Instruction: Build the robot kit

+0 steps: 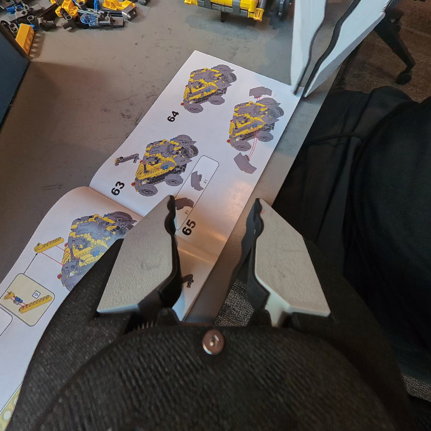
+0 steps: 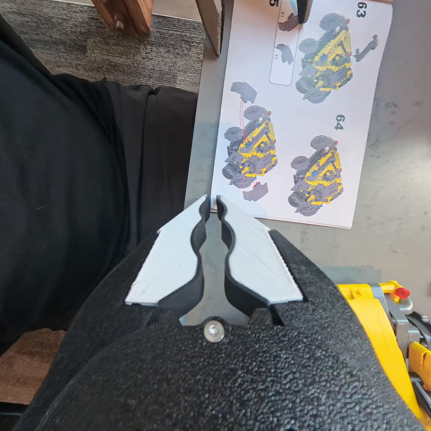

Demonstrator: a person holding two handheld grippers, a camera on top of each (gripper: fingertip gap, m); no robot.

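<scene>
While nothing is in either grip, the scene runs like this. Far left on the grey desk (image 1: 81,105): a heap of loose building pieces (image 1: 77,14), yellow, grey and blue, unjoined. Next, an open instruction booklet (image 1: 210,130) lies flat, its right page along the desk edge. The left gripper (image 1: 214,203) hovers over that page's near end, fingers wide apart, empty; I can't tell whether they touch the paper. Top centre, a partly built yellow vehicle (image 1: 233,9) stands on the desk, well apart from the booklet. Further right, the right gripper (image 1: 300,92) sits at the page's far corner, fingers almost closed with a thin gap; whether they pinch the paper can't be told. In the right wrist view the vehicle is just beside that gripper. Far right: a person's dark clothing (image 1: 373,163).
</scene>
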